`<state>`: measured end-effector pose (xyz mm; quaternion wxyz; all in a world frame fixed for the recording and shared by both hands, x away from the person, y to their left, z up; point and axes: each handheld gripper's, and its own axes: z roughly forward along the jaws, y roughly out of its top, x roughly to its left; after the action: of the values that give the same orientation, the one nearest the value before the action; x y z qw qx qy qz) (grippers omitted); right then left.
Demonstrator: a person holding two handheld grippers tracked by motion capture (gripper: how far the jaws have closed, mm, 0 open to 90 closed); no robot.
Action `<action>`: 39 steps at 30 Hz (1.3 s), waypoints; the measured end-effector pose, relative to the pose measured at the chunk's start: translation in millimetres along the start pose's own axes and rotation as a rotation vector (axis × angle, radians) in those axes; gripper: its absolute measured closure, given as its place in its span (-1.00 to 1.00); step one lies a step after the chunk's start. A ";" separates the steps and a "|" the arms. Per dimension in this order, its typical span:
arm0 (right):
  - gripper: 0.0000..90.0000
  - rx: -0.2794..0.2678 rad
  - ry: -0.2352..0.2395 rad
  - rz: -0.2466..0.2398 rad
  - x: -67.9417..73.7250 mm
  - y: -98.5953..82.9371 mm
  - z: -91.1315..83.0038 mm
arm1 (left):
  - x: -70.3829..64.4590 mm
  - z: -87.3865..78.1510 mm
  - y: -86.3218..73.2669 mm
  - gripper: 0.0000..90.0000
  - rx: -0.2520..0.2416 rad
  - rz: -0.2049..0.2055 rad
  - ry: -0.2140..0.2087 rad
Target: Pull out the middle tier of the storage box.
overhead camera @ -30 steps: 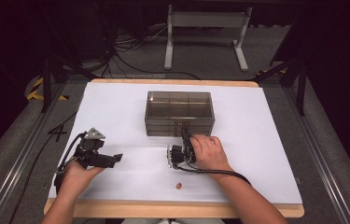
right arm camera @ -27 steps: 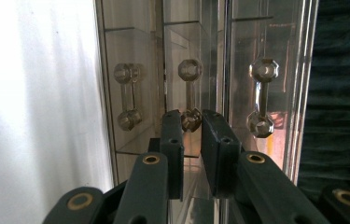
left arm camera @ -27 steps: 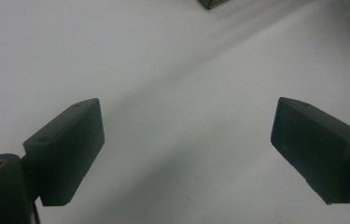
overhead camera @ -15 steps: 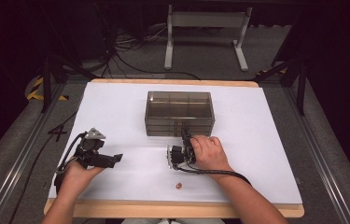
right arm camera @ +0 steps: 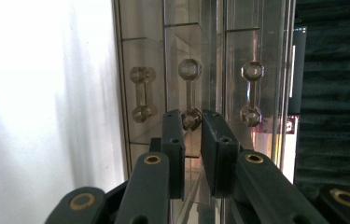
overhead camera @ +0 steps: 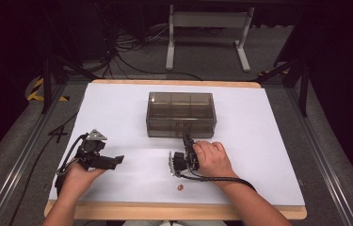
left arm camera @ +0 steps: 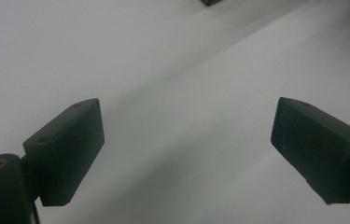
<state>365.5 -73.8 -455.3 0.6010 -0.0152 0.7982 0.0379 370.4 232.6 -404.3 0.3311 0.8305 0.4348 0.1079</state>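
Box: smoked clear plastic drawer box (overhead camera: pixel 181 114) sits mid-table on the white sheet (overhead camera: pixel 268 155), front facing the person.
Handles: three clear dumbbell-shaped pulls are seen on the front in the right gripper view; the middle handle (right arm camera: pixel 190 95) is the target.
Right gripper (right arm camera: pixel 191 122): jaws are nearly closed around the lower knob of the middle handle; firm contact cannot be confirmed.
Left gripper (left arm camera: pixel 186 149): jaws are spread wide, nothing held, parked over bare sheet well left of the box.
Handling: rigid, light, slick plastic is judged; the box is likely to slide when pulled.
Grip point: the thin bar between the knobs is best taken; the knobs should stop slip-off.
Stray: a small coppery item (overhead camera: pixel 180 188) lies near the table's front edge.
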 end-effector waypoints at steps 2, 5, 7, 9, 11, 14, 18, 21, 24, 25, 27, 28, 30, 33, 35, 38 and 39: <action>0.78 -0.006 0.000 -0.006 1.2 -0.4 -1.4 | 0.1 0.0 0.0 -0.77 0.001 0.001 0.000; 0.78 -0.005 0.001 -0.013 2.7 -0.3 -3.6 | 0.3 0.0 -0.1 -0.77 0.001 0.002 0.000; 0.78 -0.008 0.002 -0.011 2.6 -0.5 -4.1 | 0.2 0.0 -0.1 -0.77 0.002 0.000 -0.002; 0.78 -0.009 0.002 -0.004 3.0 -0.7 -5.4 | 0.2 0.2 -0.1 -0.77 0.002 0.000 -0.002; 0.78 -0.007 0.006 -0.002 3.2 -0.6 -6.3 | 0.1 0.2 -0.1 -0.77 0.005 -0.002 -0.002; 0.78 -0.009 0.004 -0.002 3.9 -0.8 -6.5 | -0.1 0.4 0.0 -0.77 0.005 -0.003 -0.002; 0.78 -0.018 0.006 -0.009 2.7 -1.2 -6.1 | 0.0 0.6 0.0 -0.77 0.010 0.000 -0.004; 0.70 -0.020 0.004 -0.003 4.3 -1.8 -6.8 | 0.0 0.7 0.0 -0.77 0.012 0.000 -0.006; 0.63 -0.027 -0.002 -0.010 5.3 -2.4 -9.4 | -0.1 0.5 -0.1 -0.77 0.009 -0.003 -0.004; 0.62 -0.033 -0.010 -0.009 6.1 -3.0 -9.6 | -0.1 0.5 -0.2 -0.77 0.008 -0.003 -0.004; 0.61 -0.030 -0.003 -0.008 6.4 -3.8 -10.5 | -0.1 0.5 -0.2 -0.77 0.009 -0.003 -0.004; 0.60 -0.031 -0.009 -0.015 7.0 -6.4 -11.1 | 0.0 0.6 -0.1 -0.77 0.012 0.000 -0.005; 0.59 -0.030 -0.008 -0.008 7.5 -7.6 -11.7 | -0.1 0.7 -0.1 -0.77 0.011 0.000 -0.005; 0.54 -0.046 0.003 0.015 5.3 -11.8 -13.7 | -0.4 0.9 0.0 -0.77 0.010 -0.001 -0.006; 0.51 -0.061 0.007 0.029 4.3 -15.4 -15.4 | -0.2 0.9 0.0 -0.77 0.011 -0.001 -0.005; 0.47 -0.073 0.018 0.048 4.1 -20.3 -18.3 | -0.7 1.1 0.1 -0.77 0.015 0.000 -0.005; 0.46 -0.083 0.015 0.050 4.1 -21.7 -19.0 | -0.7 1.2 0.1 -0.77 0.015 0.000 -0.005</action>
<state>347.6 -96.8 -455.0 0.5927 -0.0203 0.8006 0.0857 370.6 231.4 -405.1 0.3261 0.8332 0.4346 0.1025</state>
